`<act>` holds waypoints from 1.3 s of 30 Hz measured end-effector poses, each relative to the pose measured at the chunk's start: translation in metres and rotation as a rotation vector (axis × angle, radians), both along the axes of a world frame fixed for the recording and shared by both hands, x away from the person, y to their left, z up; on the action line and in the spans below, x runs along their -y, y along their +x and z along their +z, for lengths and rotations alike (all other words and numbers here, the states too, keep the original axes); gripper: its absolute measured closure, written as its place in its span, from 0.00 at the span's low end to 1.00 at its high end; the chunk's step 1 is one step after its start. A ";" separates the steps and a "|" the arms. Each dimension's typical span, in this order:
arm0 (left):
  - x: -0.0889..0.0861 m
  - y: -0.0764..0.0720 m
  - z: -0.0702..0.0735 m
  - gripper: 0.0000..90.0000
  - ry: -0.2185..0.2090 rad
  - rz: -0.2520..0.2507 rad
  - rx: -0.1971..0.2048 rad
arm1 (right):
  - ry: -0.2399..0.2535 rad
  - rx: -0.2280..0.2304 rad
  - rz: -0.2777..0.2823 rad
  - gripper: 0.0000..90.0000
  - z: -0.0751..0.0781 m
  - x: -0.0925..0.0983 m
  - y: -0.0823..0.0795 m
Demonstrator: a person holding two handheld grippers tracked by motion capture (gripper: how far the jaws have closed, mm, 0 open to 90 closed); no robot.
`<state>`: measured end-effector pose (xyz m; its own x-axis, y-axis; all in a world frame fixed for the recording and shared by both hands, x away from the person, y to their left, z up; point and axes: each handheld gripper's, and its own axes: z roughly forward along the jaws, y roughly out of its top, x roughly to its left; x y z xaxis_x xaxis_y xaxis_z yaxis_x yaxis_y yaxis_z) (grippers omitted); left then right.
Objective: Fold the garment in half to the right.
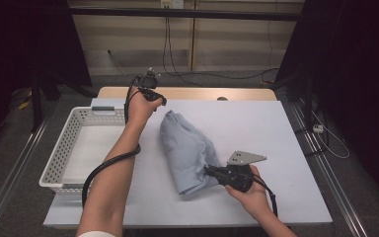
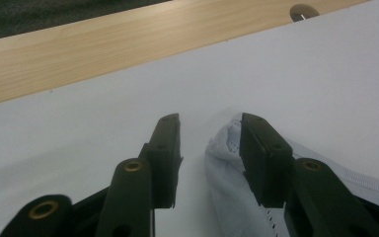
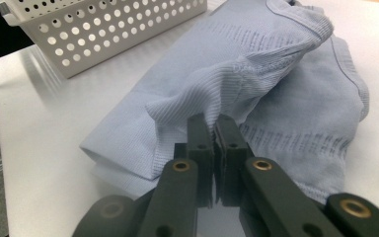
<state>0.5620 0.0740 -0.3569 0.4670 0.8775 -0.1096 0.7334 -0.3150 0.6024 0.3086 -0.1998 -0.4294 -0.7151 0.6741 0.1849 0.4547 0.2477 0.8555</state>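
Our left gripper (image 2: pixel 209 143) stands apart beside the folded light-blue garment (image 1: pixel 187 150); our right gripper (image 3: pixel 216 140) pinches its fold; the white basket (image 1: pixel 59 163) beside it awaits.

Two black grippers: left gripper (image 1: pixel 160 101), right gripper (image 1: pixel 208 171); brass rivets, black cables, grey triangular plate (image 1: pixel 245 158), white sleeve (image 1: pixel 97 234) at lower left.

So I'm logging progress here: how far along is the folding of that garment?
Partly done: the garment lies folded into a long bundle on the table. In hand: the right gripper pinches a fold at its near end; the left gripper is open beside its far end. The basket holds nothing yet.
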 end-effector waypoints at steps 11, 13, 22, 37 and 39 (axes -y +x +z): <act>-0.003 -0.005 -0.006 0.55 -0.014 -0.006 -0.015 | -0.016 -0.004 -0.024 0.97 -0.003 0.006 0.001; -0.002 -0.007 -0.008 0.52 -0.014 -0.009 -0.016 | -0.025 -0.009 -0.026 0.97 -0.003 0.006 0.001; -0.005 -0.013 -0.012 0.49 -0.019 -0.013 -0.021 | -0.059 -0.001 -0.045 0.97 -0.007 0.014 -0.002; -0.004 -0.021 -0.017 0.47 -0.015 -0.038 -0.025 | -0.084 -0.023 -0.092 0.97 -0.014 0.026 -0.002; -0.004 -0.022 -0.017 0.46 -0.017 -0.039 -0.024 | -0.076 -0.031 -0.106 0.96 -0.016 0.028 0.000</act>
